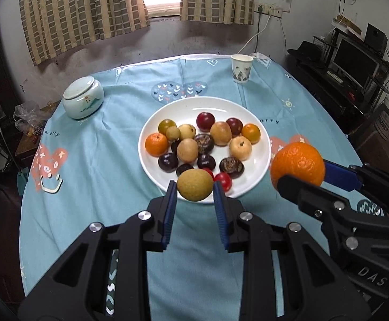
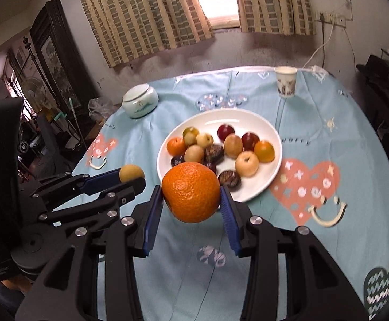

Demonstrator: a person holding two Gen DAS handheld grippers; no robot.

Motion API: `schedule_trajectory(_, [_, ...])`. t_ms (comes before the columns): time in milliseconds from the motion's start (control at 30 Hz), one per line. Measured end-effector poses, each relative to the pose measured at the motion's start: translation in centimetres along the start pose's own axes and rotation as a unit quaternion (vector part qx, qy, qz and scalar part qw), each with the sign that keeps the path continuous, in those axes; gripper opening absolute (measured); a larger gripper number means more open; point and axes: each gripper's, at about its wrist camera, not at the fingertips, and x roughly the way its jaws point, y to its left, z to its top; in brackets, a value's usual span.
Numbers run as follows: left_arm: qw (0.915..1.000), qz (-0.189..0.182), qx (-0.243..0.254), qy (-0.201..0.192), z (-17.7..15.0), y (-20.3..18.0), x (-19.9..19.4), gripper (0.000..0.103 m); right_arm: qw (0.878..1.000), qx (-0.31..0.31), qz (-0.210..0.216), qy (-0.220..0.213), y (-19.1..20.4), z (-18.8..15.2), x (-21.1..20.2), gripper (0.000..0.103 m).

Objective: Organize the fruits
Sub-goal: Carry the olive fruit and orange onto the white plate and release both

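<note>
Both claws carry fruit toward the white plate [image 1: 258, 182], so the step looks like delivery; next each must reach over the rim and part its fingers; the left claw [image 1: 195, 187] is clamped on a brown-yellow pear [image 1: 195, 184] at the near rim; the right claw [image 2: 191, 195] grips a large orange [image 2: 191, 191], raised above the bench [image 2: 328, 254], level and pointing forward.

Tablecloth [image 1: 93, 160]: pale blue, printed with hearts and smiley faces, covering the round table.
Ceramic jar [image 1: 83, 97]: white, lidded, far left on the cloth.
Paper cup [image 1: 241, 68]: patterned, upright, far right near the table edge.
Curtains [image 1: 82, 8]: checked beige, parted at a bright window.
Monitor [image 1: 354, 62]: dark, on a shelf at right.
</note>
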Motion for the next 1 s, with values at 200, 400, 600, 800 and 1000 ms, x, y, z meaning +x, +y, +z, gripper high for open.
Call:
schedule_trajectory(200, [1.0000, 0.002, 0.000, -0.003, 1.4, 0.0, 0.9, 0.028, 1.000, 0.006, 0.005, -0.005, -1.3, 1.5, 0.8, 0.043])
schedule_trajectory(400, [0.9999, 0.005, 0.002, 0.012, 1.2, 0.2, 2.2, 0.028, 1.000, 0.005, 0.013, 0.011, -1.7, 1.3, 2.1, 0.043])
schedule_trajectory(600, [0.9997, 0.013, -0.009, 0.017, 1.0, 0.9, 2.4, 0.028, 1.000, 0.000, 0.021, 0.024, -1.3, 0.5, 2.7, 0.043])
schedule_trajectory(800, [0.9997, 0.016, -0.009, 0.015, 1.0, 0.8, 2.3, 0.028, 1.000, -0.004, 0.015, 0.020, -1.3, 0.3, 2.5, 0.043])
schedule_trajectory(1000, [0.9997, 0.019, -0.013, 0.010, 2.4, 0.9, 3.0, 0.028, 1.000, -0.004, 0.003, 0.013, -2.3, 1.2, 2.7, 0.043])
